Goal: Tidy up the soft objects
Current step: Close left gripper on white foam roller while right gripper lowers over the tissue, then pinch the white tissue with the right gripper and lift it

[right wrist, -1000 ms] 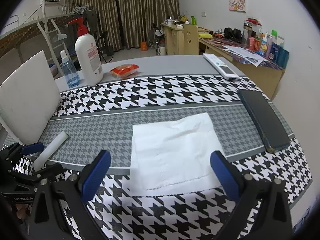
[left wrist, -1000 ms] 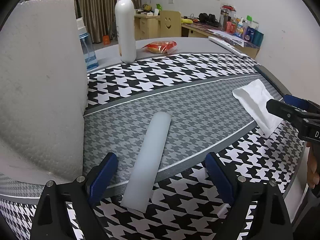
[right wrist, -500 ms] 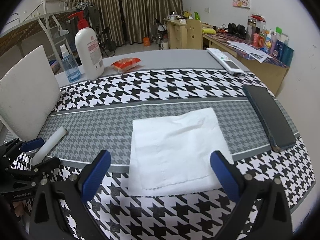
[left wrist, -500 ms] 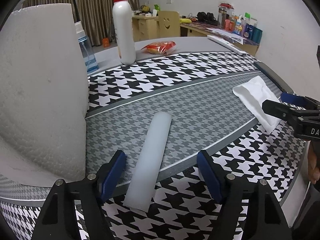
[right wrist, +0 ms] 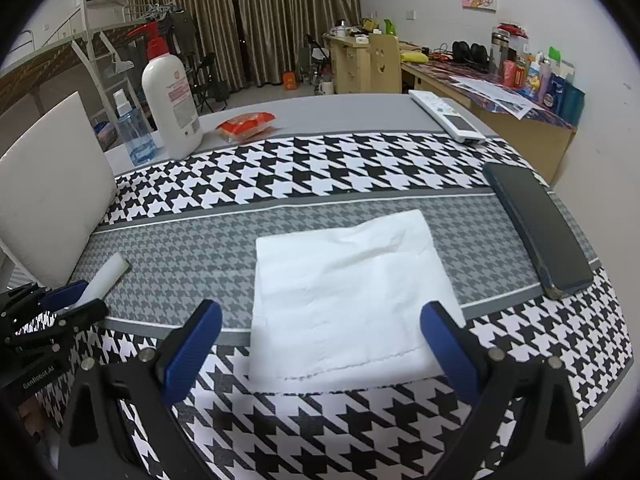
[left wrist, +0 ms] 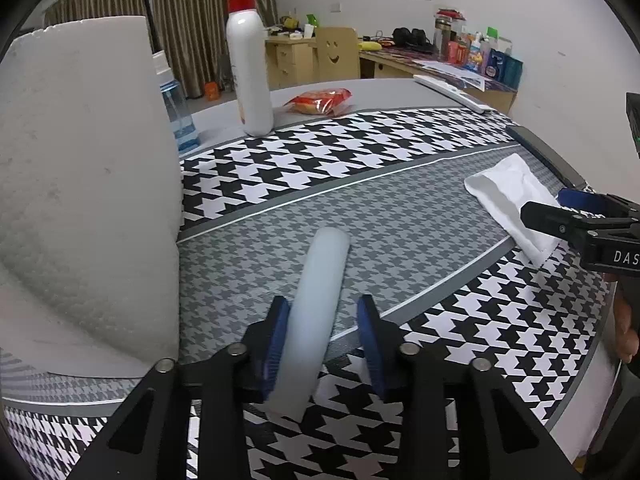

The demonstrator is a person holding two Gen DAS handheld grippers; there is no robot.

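A pale foam cylinder [left wrist: 316, 304] lies on the houndstooth cloth, and my left gripper [left wrist: 323, 340] has its blue pads around its near half; the left pad touches it, a small gap shows at the right pad. It also shows in the right wrist view [right wrist: 105, 280]. A white folded tissue [right wrist: 344, 296] lies flat in the grey band; my right gripper [right wrist: 320, 344] is open just in front of its near edge. The tissue shows at the right in the left wrist view [left wrist: 512, 204]. A large white foam block [left wrist: 80, 184] stands at the left.
A white pump bottle [right wrist: 170, 108], a blue spray bottle [right wrist: 134, 132] and a red snack packet [right wrist: 246, 124] stand at the back. A remote [right wrist: 446, 116] and a dark phone-like slab [right wrist: 536, 232] lie at the right. The table edge [left wrist: 580, 392] curves near.
My left gripper's jaws have narrowed from wide open to close around the foam cylinder. The right gripper stayed open and shifted only slightly over the tissue.
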